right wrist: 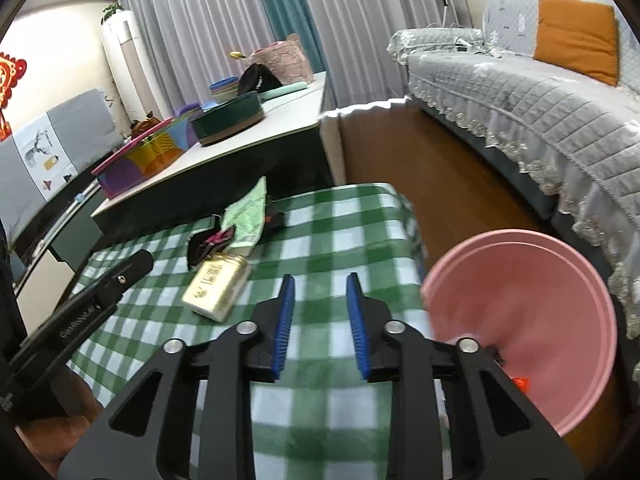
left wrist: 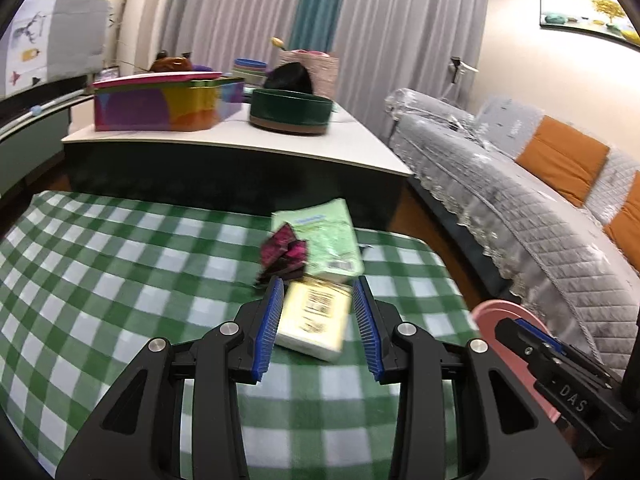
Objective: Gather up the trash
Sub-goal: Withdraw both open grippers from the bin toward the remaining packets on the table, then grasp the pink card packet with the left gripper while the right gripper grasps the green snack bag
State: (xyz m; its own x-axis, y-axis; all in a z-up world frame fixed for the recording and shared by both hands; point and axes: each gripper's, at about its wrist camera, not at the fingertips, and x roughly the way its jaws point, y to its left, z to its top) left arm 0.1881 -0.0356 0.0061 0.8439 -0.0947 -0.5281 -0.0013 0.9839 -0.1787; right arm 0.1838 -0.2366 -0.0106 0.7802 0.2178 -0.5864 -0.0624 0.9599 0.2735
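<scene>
Three pieces lie on the green checked cloth [left wrist: 100, 264]: a cream packet with a barcode [left wrist: 316, 316] [right wrist: 216, 288], a crumpled dark magenta wrapper [left wrist: 284, 252] [right wrist: 208, 242] and a pale green tissue pack [left wrist: 324, 236] [right wrist: 248, 216]. My left gripper [left wrist: 317, 284] is open, and the cream packet shows between and just beyond its blue pads, resting on the cloth. In the right wrist view the left gripper [right wrist: 120, 280] sits just left of that packet. My right gripper [right wrist: 320, 280] is open over bare cloth with nothing between its fingers. A pink bin [right wrist: 520, 320] [left wrist: 504, 312] stands off the cloth's right edge.
Behind the cloth stands a low white-topped table [left wrist: 360, 152] with a colourful box [left wrist: 160, 108] and a dark green round tin [left wrist: 292, 112]. A grey-covered sofa [right wrist: 540, 92] with orange cushions runs along the right, with wooden floor [right wrist: 440, 168] between.
</scene>
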